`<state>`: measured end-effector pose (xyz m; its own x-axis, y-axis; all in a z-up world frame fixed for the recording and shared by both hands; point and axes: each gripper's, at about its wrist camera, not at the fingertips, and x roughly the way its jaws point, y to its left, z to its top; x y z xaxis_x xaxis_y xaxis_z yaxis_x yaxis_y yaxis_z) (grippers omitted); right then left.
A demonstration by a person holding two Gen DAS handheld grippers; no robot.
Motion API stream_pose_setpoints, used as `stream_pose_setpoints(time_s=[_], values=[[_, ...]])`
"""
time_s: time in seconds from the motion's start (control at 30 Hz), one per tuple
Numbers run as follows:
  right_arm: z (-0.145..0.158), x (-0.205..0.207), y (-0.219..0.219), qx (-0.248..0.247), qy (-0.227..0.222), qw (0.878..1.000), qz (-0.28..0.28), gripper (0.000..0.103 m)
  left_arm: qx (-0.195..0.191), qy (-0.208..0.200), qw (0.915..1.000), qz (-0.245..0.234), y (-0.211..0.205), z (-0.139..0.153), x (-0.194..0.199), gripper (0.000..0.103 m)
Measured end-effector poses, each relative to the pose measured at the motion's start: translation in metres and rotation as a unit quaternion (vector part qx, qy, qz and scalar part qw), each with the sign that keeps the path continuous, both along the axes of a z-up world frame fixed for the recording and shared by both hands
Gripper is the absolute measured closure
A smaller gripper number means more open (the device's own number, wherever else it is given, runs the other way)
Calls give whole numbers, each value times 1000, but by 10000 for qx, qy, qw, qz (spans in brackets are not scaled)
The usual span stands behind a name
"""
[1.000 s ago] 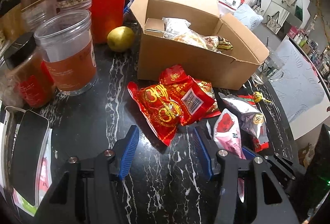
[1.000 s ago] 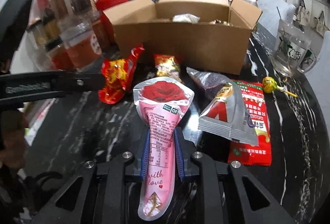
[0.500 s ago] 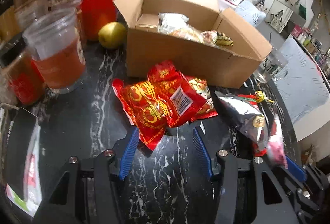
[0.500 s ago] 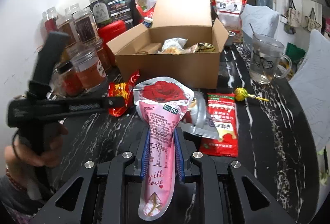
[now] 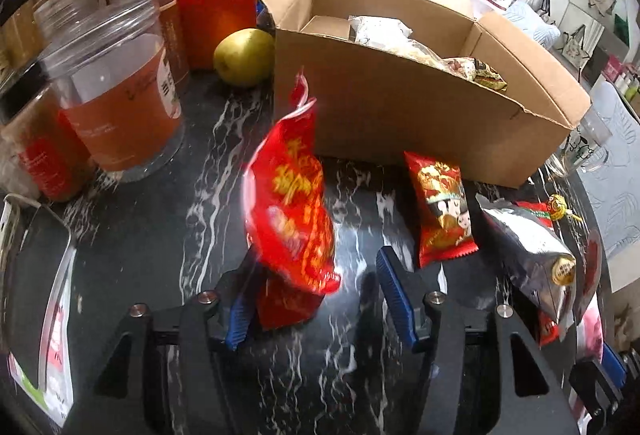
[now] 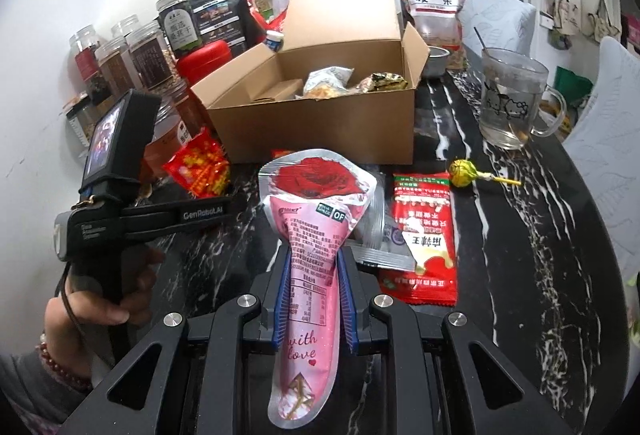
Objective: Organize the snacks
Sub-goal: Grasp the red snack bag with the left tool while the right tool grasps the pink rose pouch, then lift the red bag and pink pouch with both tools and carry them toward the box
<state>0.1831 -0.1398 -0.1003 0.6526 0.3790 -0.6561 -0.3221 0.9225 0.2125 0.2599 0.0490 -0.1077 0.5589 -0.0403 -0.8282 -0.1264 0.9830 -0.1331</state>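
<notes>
The right gripper [image 6: 313, 289] is pinched on the pink rose pouch [image 6: 310, 235], held above the table [image 6: 520, 255], while the left gripper [image 5: 316, 295] is opening with the red packet [image 5: 294, 207] between its jaws, against the left pad. Several snacks are already seen in the cardboard box [image 6: 320, 127]; about five remain loose in front. The person's hand [image 6: 112, 299] is shown only by the right wrist view, the pear [image 5: 244, 57] only by the left.

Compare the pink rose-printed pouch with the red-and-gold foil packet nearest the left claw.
The long, cone-shaped pink rose-printed pouch is pinched by its narrow stem between the right claw's pads; the shorter, crinkled red-and-gold foil packet stands between the left claw's opening jaws, touching only one pad, if any. The pouch looks sharp; the packet is motion-blurred. Both are sealed snacks outside the open brown cardboard box.
</notes>
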Motion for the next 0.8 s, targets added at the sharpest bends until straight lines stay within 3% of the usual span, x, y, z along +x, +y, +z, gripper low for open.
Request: stream_pose_setpoints(time_s=[0.13, 0.43, 0.57, 0.8], values=[[-2, 3, 0, 7, 32, 10000, -2, 81, 134, -84, 9999, -46, 0, -2, 7, 45], [-5, 8, 2, -10, 85, 10000, -5, 81, -11, -319, 9995, -47, 10, -4, 12, 46], [-5, 9, 4, -11, 74, 10000, -10, 81, 364, -357, 9987, -49, 10, -5, 11, 69], [-5, 5, 8, 6, 61, 10000, 54, 81, 202, -402, 9985, -323, 16, -2, -2, 70]])
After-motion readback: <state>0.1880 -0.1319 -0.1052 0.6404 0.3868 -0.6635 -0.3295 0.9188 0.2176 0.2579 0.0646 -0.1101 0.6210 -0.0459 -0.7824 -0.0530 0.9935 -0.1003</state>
